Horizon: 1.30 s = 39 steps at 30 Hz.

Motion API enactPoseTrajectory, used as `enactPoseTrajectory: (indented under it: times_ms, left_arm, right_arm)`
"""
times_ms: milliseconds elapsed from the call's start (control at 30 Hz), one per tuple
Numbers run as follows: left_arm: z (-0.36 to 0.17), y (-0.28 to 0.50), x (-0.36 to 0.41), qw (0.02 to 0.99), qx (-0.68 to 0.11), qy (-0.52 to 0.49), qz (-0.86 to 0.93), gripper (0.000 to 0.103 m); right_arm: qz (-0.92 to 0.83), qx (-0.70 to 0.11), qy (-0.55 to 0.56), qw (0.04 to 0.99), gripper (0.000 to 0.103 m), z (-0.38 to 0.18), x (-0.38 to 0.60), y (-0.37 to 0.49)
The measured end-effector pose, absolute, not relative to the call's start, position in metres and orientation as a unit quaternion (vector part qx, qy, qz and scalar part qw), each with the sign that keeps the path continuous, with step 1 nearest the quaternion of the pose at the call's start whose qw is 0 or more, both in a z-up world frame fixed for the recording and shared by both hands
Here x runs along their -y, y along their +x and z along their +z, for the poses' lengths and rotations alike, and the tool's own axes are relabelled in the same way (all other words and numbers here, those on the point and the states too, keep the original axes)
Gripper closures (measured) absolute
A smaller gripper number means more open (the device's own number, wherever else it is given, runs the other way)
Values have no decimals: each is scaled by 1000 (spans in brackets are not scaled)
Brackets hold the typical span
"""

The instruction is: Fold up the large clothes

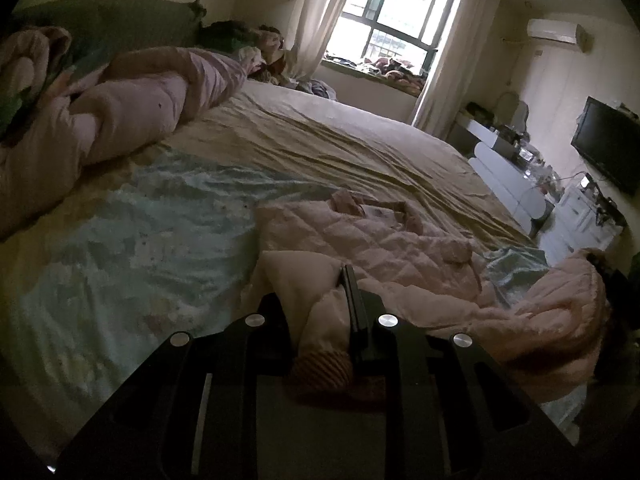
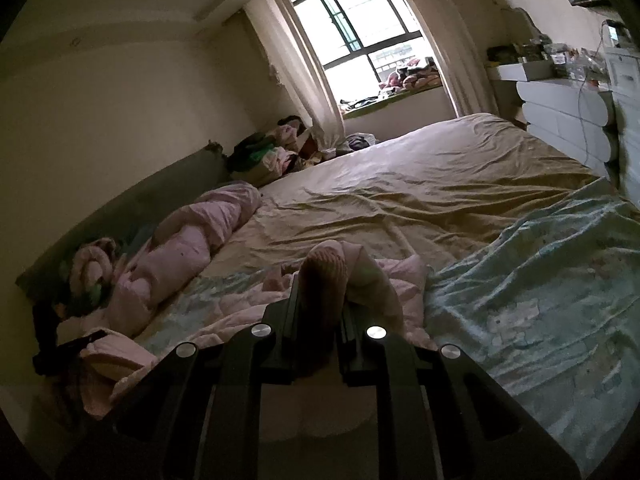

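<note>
With the left gripper clamped on one ribbed cuff and the right gripper on another, the pink quilted jacket lies spread on the bed ahead of both, so sleeve-folding seems underway, next needing both cuffs carried inward across the body.

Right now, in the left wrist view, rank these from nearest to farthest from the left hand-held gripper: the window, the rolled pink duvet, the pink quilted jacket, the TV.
1. Pink quilted jacket: a ribbed cuff sits clamped in the left hand-held gripper, the rest spread just ahead.
2. Rolled pink duvet: far left, by the headboard.
3. TV: right wall.
4. Window: beyond the bed's far end.
</note>
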State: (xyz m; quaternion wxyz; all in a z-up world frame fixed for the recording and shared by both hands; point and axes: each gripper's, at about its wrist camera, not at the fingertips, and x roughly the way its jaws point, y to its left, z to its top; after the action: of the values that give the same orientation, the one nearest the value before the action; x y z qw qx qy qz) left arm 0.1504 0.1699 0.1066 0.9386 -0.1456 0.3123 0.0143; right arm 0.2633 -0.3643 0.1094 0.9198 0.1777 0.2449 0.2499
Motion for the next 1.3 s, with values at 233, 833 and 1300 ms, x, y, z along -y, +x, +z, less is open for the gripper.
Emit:
enactPoseTrajectory:
  times_ms: [233, 833, 1300]
  left_arm:
    - [110, 187, -172, 941, -306, -139, 33, 90]
    - [103, 257, -187, 944, -303, -118, 60, 90]
    - [71, 292, -178, 944, -312, -50, 91, 89]
  right_arm:
    - [238, -249, 188, 920, 90, 107, 364, 304]
    - [199, -280, 159, 926, 90, 105, 333, 403]
    - [154, -320, 165, 920, 90, 73, 315, 452]
